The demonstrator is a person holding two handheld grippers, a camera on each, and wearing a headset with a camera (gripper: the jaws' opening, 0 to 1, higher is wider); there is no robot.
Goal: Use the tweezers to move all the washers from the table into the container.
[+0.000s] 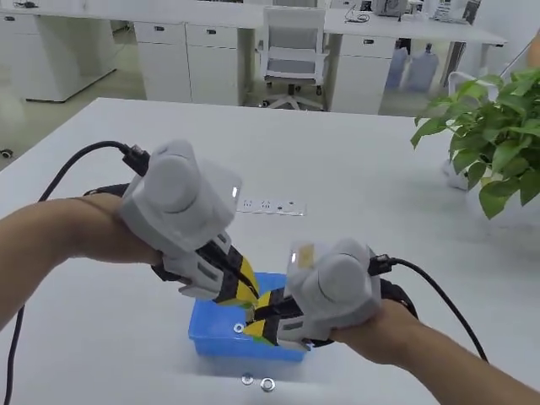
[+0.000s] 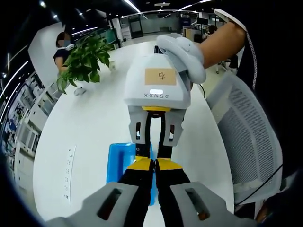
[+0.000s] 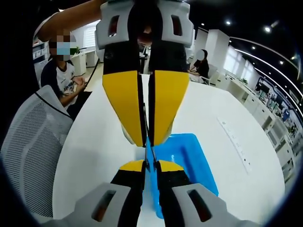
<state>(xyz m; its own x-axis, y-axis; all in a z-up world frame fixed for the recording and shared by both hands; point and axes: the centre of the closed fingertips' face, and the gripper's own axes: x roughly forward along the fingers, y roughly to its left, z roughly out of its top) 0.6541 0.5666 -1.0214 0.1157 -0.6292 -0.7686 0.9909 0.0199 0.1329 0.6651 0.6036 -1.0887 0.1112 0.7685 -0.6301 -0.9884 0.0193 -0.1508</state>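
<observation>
Two small silver ring washers (image 1: 247,380) lie at bottom centre, just below one blue container (image 1: 211,341) — left gripper (image 1: 246,295) and right gripper (image 1: 258,317) jaws both pressed together.

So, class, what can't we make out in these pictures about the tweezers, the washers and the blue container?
1. Inside of the blue container, head view: the left gripper and right gripper cover much of it, so its contents can't be counted.
2. Tweezers: whatever the shut jaws pinch is too thin to identify in the gripper views.
3. Two washers, head view: they sit by the bottom edge; more may be cut off.
</observation>
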